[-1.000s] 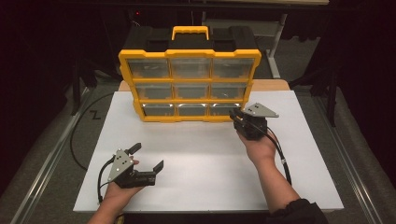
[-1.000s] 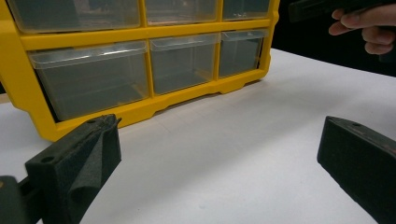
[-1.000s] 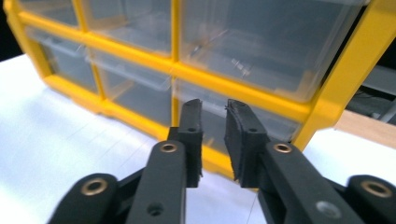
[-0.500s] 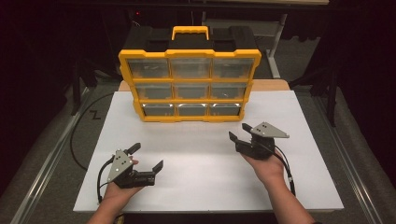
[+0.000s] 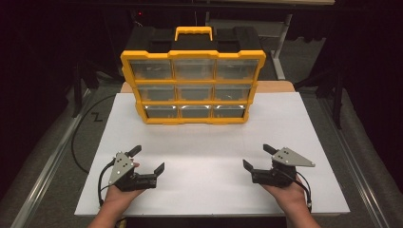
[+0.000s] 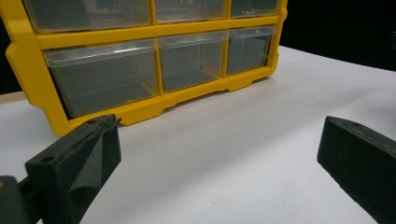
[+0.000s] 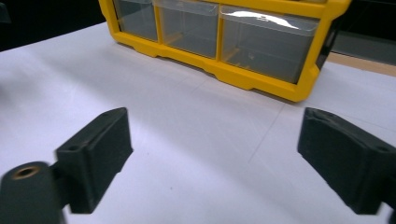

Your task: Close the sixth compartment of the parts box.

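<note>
Currently both the left gripper (image 5: 147, 160) and right gripper (image 5: 256, 156) are held released and empty at the near worktop (image 5: 204, 142); the right fingers have just been opening. The yellow drawer organiser (image 5: 192, 88) stands far, centred, and should be approached squarely.

Both forearms come in from the near edge, a hand wrapped around each tool. The left gripper (image 5: 147, 159) sits low at the near left, its fingers (image 6: 79, 158) spread wide with nothing between them. The right gripper (image 5: 256, 156), near right, has just been opening; its fingers (image 7: 95, 149) stand wide, empty.
</note>
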A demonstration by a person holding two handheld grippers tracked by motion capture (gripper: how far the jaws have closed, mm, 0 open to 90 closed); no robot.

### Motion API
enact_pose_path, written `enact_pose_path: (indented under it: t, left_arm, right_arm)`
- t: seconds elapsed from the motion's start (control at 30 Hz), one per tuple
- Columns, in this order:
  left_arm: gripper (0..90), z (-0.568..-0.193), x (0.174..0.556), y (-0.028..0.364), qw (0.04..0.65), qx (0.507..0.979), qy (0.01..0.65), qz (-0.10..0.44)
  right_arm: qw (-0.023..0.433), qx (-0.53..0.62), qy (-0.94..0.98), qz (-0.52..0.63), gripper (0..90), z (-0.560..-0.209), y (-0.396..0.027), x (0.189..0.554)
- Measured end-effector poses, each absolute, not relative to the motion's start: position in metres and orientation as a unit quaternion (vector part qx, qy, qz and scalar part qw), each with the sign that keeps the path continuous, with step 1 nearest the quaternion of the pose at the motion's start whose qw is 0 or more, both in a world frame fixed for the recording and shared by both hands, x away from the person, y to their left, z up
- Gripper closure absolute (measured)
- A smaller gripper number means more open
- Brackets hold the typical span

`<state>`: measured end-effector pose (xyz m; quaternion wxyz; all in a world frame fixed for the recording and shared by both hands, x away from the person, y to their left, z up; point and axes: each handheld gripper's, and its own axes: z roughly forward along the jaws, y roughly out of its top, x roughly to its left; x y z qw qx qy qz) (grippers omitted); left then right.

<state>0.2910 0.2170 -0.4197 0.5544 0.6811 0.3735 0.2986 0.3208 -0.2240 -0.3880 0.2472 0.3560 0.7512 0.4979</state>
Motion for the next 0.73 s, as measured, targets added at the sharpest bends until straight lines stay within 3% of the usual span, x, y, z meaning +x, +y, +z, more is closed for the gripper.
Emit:
enact_pose_path:
  t: [0.1, 0.73]
  left_arm:
    - [0.3, -0.42, 0.291, 0.217, 0.552, 0.68, 0.377, 0.3]
    - [0.3, -0.417, 0.288, 0.219, 0.563, 0.673, 0.373, 0.301]
  right_arm:
    - [0.265, 0.357, 0.746, 0.496, 1.1, -0.389, -0.232, 0.313]
    - [0.286, 0.376, 0.735, 0.485, 1.0, -0.4, -0.241, 0.313]
